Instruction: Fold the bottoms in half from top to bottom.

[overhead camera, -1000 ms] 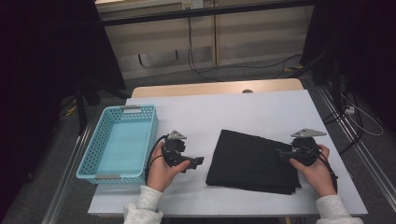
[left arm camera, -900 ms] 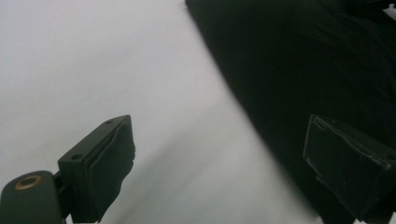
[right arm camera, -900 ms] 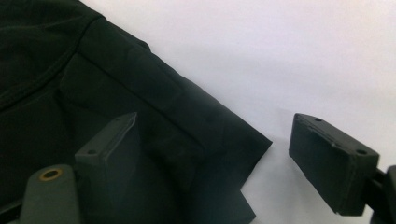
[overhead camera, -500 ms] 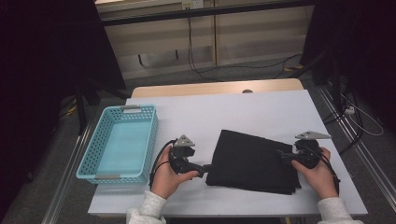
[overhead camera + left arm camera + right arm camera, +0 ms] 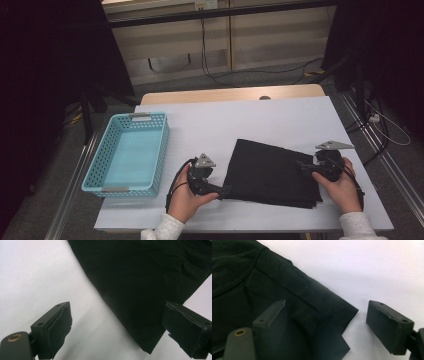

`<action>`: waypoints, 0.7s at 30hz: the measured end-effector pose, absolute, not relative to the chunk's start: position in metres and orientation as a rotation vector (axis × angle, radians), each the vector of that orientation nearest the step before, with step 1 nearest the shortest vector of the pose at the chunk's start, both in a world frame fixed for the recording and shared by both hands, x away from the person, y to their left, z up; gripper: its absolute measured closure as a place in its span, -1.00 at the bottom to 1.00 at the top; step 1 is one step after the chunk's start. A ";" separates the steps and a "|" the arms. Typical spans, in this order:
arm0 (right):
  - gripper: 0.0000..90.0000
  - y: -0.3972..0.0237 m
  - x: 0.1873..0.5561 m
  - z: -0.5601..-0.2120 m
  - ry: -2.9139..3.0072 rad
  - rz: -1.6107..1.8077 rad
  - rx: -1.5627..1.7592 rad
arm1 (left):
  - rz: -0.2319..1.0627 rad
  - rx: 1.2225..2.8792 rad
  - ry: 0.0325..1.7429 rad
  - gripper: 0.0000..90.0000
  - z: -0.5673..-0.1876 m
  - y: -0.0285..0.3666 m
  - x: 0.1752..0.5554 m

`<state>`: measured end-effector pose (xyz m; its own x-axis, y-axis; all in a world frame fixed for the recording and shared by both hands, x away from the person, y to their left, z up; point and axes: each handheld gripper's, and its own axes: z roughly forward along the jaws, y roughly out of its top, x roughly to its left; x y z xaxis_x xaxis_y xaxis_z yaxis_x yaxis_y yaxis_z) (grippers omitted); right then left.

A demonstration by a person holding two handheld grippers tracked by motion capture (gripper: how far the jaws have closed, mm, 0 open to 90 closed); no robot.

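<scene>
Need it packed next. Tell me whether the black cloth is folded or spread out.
Folded. The black cloth lies flat on the table, with stacked layers showing at its corner in the right gripper view.

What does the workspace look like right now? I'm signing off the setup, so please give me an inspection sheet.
Surface: white table, flat, no spills seen.
Job's things: folded black cloth lying flat at the near right.
Clutter: empty turquoise basket at the left edge.
Grippers: left gripper open, jaws astride the cloth's near left corner; right gripper open over the cloth's right corner; neither pinches it.
Cables: black cable loops from the left gripper; more cables on the floor.
Surroundings: dark curtains at both sides, panelled wall behind.
</scene>
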<state>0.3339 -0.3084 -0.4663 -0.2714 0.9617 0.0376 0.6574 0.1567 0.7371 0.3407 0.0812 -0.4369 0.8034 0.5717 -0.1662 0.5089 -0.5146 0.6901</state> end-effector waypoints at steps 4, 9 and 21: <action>-0.62 -0.308 0.334 -0.466 1.993 0.912 1.536 | 0.115 2.233 0.792 -0.77 -0.441 0.078 0.339; -0.62 -0.308 0.333 -0.466 1.990 0.911 1.537 | 0.107 2.245 0.809 -0.67 -0.449 0.075 0.337; -0.62 -0.308 0.333 -0.466 1.988 0.915 1.539 | 0.096 2.272 0.840 -0.10 -0.448 0.073 0.331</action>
<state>0.3335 -0.3084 -0.4662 -0.2668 0.9630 0.0385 0.6560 0.1521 0.7393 0.3306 0.0726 -0.4485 0.7869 0.5954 -0.1624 0.5432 -0.5434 0.6400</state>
